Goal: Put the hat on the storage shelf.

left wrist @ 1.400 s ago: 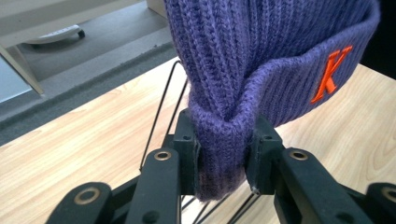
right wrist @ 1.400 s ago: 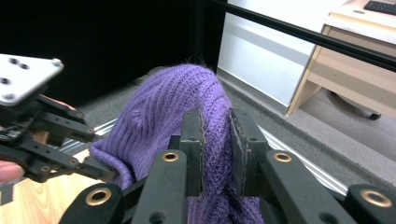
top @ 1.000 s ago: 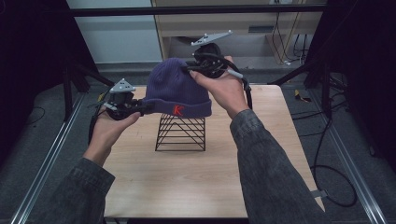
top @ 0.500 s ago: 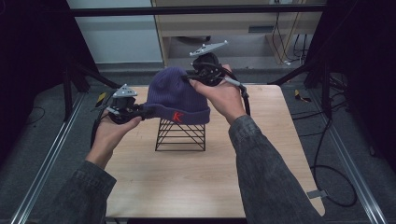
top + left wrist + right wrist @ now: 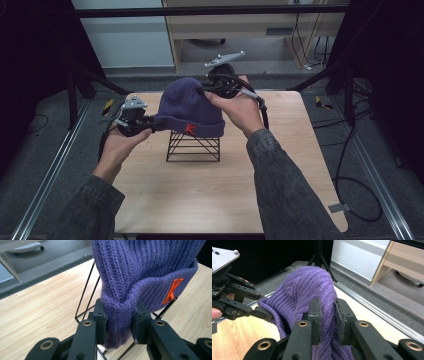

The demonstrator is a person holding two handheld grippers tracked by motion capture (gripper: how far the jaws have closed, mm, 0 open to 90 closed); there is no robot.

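Beanie [image 5: 190, 107], purple with an orange K, hangs stretched between both grippers above the wire stand [image 5: 194, 146], its cuff seemingly just touching the stand's top, though that contact is hard to judge. Left gripper [image 5: 120, 321] pinches the folded cuff between its pads. Right gripper [image 5: 327, 320] clamps the knit at the far side. Stand sits mid-table [image 5: 200, 200].

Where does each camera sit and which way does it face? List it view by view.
High view: above the person's side, looking forward and down at the table; forearms, both hands show.
Left gripper view: on the left tongs, facing the purple hat and wire stand.
Right gripper view: on the right tongs, facing the hat's crown.
All share the hat.
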